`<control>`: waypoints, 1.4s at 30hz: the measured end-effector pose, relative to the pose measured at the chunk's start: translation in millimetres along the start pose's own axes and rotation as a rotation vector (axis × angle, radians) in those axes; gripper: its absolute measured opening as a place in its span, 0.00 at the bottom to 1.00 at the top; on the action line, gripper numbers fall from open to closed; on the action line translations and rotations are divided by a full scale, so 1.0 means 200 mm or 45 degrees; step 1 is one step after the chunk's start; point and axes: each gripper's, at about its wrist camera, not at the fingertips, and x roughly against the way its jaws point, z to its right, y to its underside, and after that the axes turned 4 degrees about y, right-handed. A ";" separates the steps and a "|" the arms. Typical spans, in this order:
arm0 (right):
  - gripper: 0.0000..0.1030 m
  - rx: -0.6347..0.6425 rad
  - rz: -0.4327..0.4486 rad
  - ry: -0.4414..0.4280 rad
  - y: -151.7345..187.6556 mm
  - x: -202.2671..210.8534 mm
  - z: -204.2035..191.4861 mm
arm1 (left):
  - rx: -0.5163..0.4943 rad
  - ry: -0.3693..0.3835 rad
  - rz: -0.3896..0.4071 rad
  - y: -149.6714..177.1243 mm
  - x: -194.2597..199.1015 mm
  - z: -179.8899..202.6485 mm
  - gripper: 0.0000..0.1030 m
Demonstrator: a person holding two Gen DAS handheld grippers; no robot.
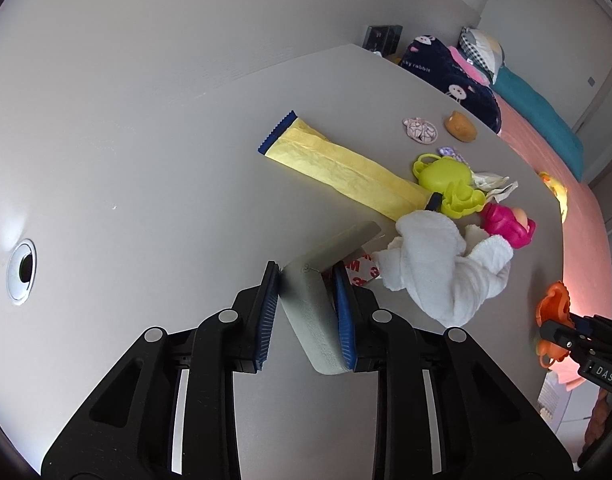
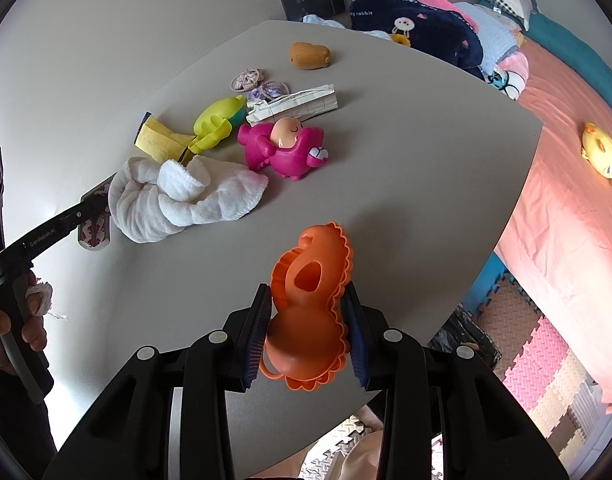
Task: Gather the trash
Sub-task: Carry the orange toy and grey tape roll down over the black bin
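My left gripper [image 1: 304, 270] is shut on a folded grey strip [image 1: 314, 320] whose white underside shows red print. It holds the strip just above the grey table [image 1: 145, 140], next to a crumpled white cloth [image 1: 438, 264]. From the right wrist view, the same strip [image 2: 93, 234] hangs at the left gripper's fingertips [image 2: 91, 200]. My right gripper [image 2: 305, 289] is shut on an orange plastic mould toy [image 2: 306, 332] near the table's front edge. A long yellow wrapper [image 1: 338, 168] and a crumpled paper [image 2: 297, 102] lie on the table.
A green toy [image 2: 215, 120], a pink toy [image 2: 285, 152], a brown potato-like thing [image 2: 310, 55] and hair ties [image 2: 247, 79] sit further back. A cable hole [image 1: 22, 272] is at the left. A bed [image 2: 566, 200] with blankets stands to the right, a black bag [image 2: 462, 336] below the table edge.
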 end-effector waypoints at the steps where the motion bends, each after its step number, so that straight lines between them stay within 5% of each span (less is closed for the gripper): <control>1: 0.36 0.001 0.007 -0.001 0.00 0.01 0.00 | -0.010 -0.002 0.005 0.00 0.02 0.01 0.26; 14: 0.36 -0.025 0.097 -0.020 0.07 0.20 0.10 | -0.086 -0.004 0.090 0.02 0.23 0.22 0.26; 42: 0.36 -0.226 0.205 0.069 0.40 0.54 0.66 | -0.432 0.262 0.032 0.21 0.22 1.12 0.26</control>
